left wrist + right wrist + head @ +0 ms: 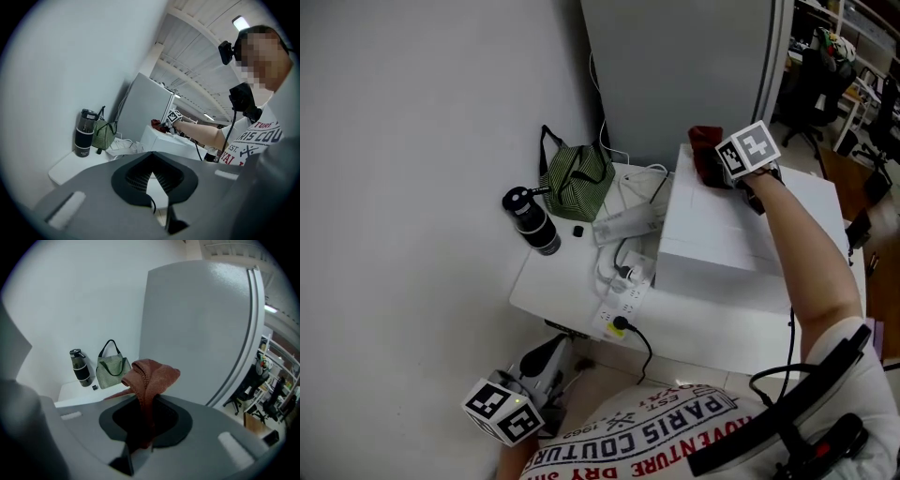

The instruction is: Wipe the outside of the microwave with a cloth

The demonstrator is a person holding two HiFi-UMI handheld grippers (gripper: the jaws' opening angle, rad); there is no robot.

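Observation:
The white microwave (722,244) stands on a small white table (546,286). A dark red cloth (705,150) lies bunched on the far left corner of the microwave's top. My right gripper (717,171) is shut on it there, with its marker cube just behind. In the right gripper view the cloth (152,376) rises in a fold from between the jaws of the right gripper (145,420). My left gripper (546,361) hangs low in front of the table, away from everything. In its own view the left gripper (151,176) is shut and holds nothing, and the microwave (161,138) shows far ahead.
A black bottle (531,220) and a green striped bag (577,180) stand on the table left of the microwave, with a power strip (623,298) and several cables between. A tall grey cabinet (675,66) rises right behind. Office chairs (816,75) stand at the far right.

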